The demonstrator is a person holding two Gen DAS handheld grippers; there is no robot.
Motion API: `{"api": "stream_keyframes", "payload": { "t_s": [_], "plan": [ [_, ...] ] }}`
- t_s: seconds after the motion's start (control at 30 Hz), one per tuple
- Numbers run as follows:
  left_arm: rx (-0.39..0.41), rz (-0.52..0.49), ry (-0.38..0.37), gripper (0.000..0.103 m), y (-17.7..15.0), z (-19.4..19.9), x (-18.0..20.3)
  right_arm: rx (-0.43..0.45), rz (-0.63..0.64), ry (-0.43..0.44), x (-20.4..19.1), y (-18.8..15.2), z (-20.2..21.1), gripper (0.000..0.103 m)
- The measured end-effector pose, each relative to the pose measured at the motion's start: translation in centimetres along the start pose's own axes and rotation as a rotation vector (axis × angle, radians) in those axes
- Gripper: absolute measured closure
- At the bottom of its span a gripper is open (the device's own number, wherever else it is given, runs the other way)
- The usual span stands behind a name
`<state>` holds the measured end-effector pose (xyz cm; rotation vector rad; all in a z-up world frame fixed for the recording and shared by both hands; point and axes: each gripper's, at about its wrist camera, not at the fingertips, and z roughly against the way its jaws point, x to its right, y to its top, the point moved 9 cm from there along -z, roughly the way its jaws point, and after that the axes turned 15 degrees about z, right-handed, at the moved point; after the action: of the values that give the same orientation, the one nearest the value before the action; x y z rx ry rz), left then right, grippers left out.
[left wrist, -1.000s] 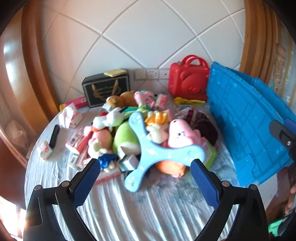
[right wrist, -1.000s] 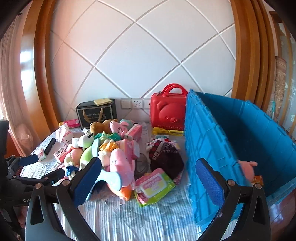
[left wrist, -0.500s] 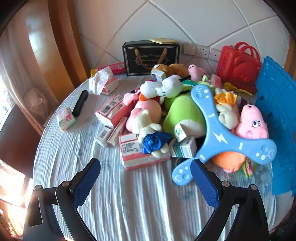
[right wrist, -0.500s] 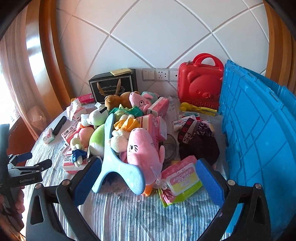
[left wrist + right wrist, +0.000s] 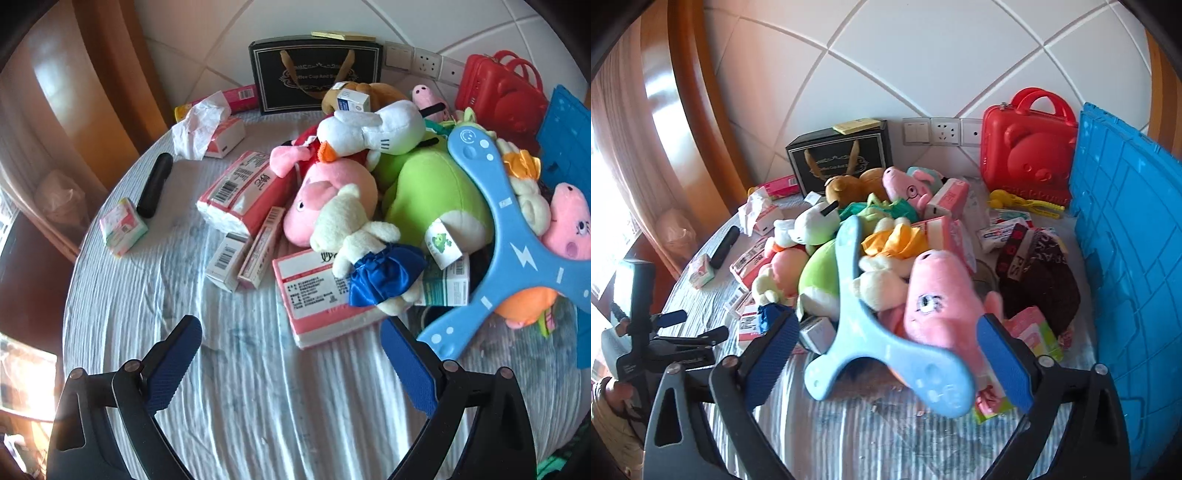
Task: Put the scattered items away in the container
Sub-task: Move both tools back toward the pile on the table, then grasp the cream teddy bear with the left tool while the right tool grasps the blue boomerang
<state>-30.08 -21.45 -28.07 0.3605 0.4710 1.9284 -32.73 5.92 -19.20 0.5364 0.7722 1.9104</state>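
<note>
Both claws have advanced toward the blue boomerang (image 5: 886, 343). Left claw (image 5: 291, 363) and right claw (image 5: 888, 356) are spread (empty). Blue container (image 5: 1126, 258) stands right of the boomerang.

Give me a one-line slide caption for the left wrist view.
Open left gripper hovers over a white tablecloth, facing a heap of plush toys, tissue packs and a blue three-armed boomerang.

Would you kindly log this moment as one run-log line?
left gripper: open, empty | right gripper: open, facing blue boomerang | blue crate: right of pile
</note>
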Motion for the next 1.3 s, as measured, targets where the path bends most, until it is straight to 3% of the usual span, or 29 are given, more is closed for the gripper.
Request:
{"api": "stream_keyframes", "payload": {
  "t_s": [0.1,0.2,0.33,0.53,0.67,0.73,0.97,1.07,1.1,1.17,1.2,1.3],
  "plan": [
    [-0.026,-0.032,-0.028,0.005,-0.2,-1.4,-0.3,-0.034,-0.016,0.033,-2.7,-1.1,-1.7,0.030],
    [-0.043,-0.073,-0.082,0.005,-0.1,-2.4,-0.1,-0.077,-0.044,0.013,-4.4,-2.4,-3.1,0.042],
    [-0.056,-0.125,-0.132,0.005,1.1,-2.9,1.2,-0.092,-0.122,-0.055,-5.1,-3.6,-3.1,0.042],
    [-0.107,-0.061,-0.190,0.006,2.5,-3.5,3.4,-0.113,-0.176,-0.110,-4.8,-3.2,-4.1,0.042],
    [-0.152,-0.033,-0.181,0.024,2.3,-5.5,5.1,-0.147,-0.222,-0.111,-4.5,-4.3,-5.9,0.042],
    [-0.167,-0.030,-0.171,0.024,2.1,-6.7,5.9,-0.165,-0.249,-0.107,-4.2,-5.1,-7.2,0.042],
    [-0.117,-0.099,-0.185,0.025,2.1,-8.2,8.9,-0.153,-0.316,-0.097,-3.5,-5.9,-11.3,0.042],
    [-0.102,-0.140,-0.190,0.039,1.9,-8.8,9.9,-0.126,-0.327,-0.114,-2.8,-5.1,-12.5,0.042],
    [-0.077,-0.152,-0.189,0.051,2.0,-8.6,10.1,-0.127,-0.322,-0.126,-2.5,-4.9,-13.1,0.042],
    [-0.057,-0.176,-0.197,0.064,2.0,-8.2,10.4,-0.119,-0.311,-0.147,-2.1,-4.7,-13.9,0.042],
    [-0.056,-0.183,-0.213,0.082,1.9,-7.9,10.4,-0.108,-0.305,-0.149,-1.9,-4.7,-14.1,0.042],
    [-0.020,-0.212,-0.192,0.082,1.6,-6.7,10.0,-0.090,-0.291,-0.117,-2.2,-4.9,-14.0,0.052]
  ]
}}
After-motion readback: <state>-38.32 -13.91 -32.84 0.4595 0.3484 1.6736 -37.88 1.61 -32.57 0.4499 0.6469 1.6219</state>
